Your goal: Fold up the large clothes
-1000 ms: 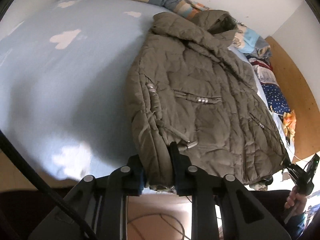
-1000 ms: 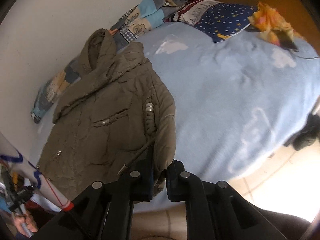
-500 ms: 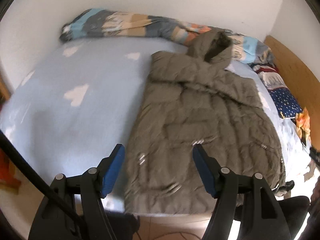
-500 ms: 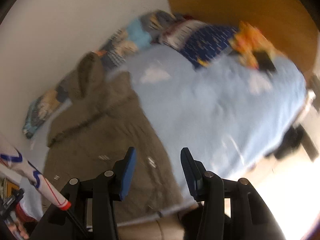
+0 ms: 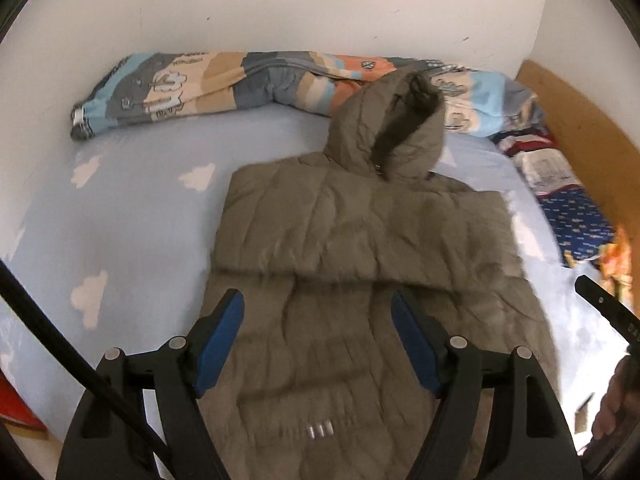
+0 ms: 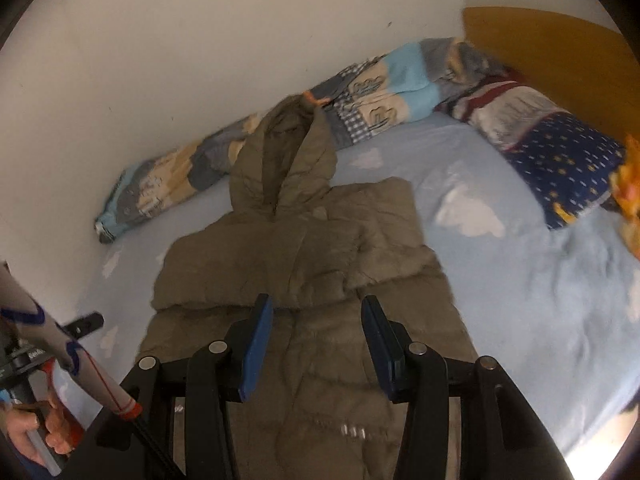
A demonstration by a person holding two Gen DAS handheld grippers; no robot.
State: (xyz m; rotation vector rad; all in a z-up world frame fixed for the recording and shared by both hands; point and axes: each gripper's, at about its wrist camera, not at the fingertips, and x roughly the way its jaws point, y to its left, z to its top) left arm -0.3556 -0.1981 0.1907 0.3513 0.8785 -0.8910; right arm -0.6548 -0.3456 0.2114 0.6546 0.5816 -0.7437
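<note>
An olive hooded puffer jacket (image 5: 360, 232) lies flat on the light blue bed, hood toward the wall, with a folded band across its chest. My left gripper (image 5: 316, 298) hovers above the jacket's lower half; its jaws are opening and only air is between the blue pads. In the right wrist view the same jacket (image 6: 288, 256) lies below my right gripper (image 6: 317, 300), which is open and holds nothing. At the right edge of the left wrist view a black finger (image 5: 600, 304) of the right gripper shows. A hand (image 6: 36, 432) holds the left gripper at the lower left.
A rolled patterned duvet (image 5: 224, 84) runs along the white wall behind the hood. Pillows (image 6: 560, 152) and an orange item (image 6: 630, 184) lie by the wooden headboard (image 6: 560, 52). Cloud-print sheet (image 5: 120, 220) stretches left of the jacket. A red object (image 5: 16, 408) sits low on the left.
Both grippers were shut on the jacket's lower edge; they let go, opened, and pulled back and upward. The jacket now lies flat on the bed.
</note>
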